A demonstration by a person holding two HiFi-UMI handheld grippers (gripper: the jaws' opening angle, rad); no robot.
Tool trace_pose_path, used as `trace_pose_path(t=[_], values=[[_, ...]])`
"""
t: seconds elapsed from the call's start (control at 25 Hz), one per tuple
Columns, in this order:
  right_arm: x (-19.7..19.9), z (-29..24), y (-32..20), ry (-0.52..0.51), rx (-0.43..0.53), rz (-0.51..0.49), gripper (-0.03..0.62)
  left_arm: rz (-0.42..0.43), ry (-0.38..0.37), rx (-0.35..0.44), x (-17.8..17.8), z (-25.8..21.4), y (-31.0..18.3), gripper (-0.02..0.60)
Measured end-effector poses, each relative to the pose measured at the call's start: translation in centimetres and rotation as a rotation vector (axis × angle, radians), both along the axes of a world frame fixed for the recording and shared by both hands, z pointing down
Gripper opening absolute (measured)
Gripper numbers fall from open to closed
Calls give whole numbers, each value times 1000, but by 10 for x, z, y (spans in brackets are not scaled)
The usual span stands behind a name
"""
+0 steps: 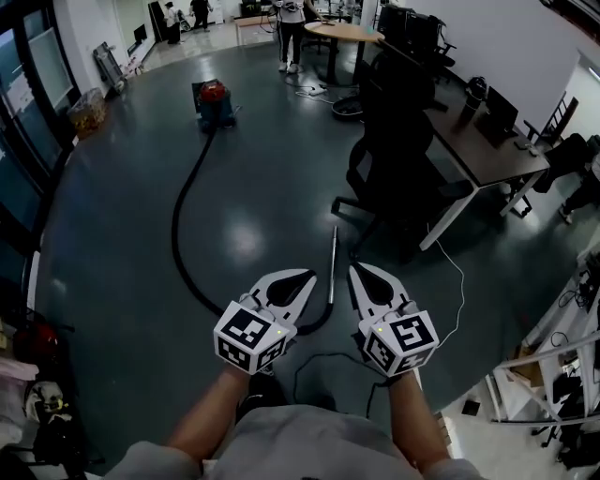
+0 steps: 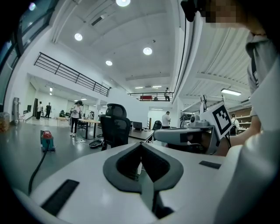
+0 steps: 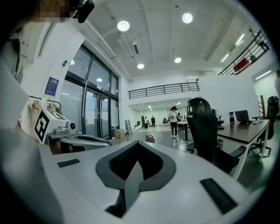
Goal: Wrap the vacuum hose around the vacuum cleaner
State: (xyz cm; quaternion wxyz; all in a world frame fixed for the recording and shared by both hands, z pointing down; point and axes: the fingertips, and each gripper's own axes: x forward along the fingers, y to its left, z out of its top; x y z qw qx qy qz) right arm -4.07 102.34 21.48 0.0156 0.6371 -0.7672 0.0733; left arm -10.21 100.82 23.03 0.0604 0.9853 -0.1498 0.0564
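Both grippers are out in front, side by side, pointing almost level across the dark floor [image 1: 267,178]. The left gripper [image 1: 307,276] has its jaws pressed together with nothing between them. The right gripper [image 1: 357,270] is the same, pads meeting, empty. The vacuum cleaner [image 1: 214,102], red on top over a blue body, sits far off across the room, well apart from both grippers. Its black hose [image 1: 178,223] leaves the cleaner and swings out in a long curve over the floor. It bends round toward the left gripper, where part of it drops out of sight under that gripper's white body. Just beyond, a metal wand [image 1: 332,264] lies straight on the floor, showing in the gap between the two grippers. Where it joins the hose is partly covered. A thin black cable [image 1: 323,361] loops on the floor low in the head view, its ends hard to follow. To the right, a black office chair [image 1: 394,155] stands by a dark desk [image 1: 492,155], the chair's base lost in shadow. At the top edge a person [image 1: 291,23] stands by a round table [image 1: 343,31], cut off above the waist by the frame.
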Motion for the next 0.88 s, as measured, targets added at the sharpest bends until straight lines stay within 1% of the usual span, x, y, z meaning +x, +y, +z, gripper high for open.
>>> trace_pose_path(t=[0.2,0.52,0.72,0.88], values=[[-6,11,-60,19,-26,57,3,50,22,-13,-2,8,-65,9],[-36,2,-148,48,-41,136,3,133,50,-26,-28,0,-156,9],[-24,-2,-191,73,-35,167,3,173,57,-22,-14,0,-197,9],[-17,-1,-215,75,-34,184,3,178,54,-26,-11,2,-223,9]])
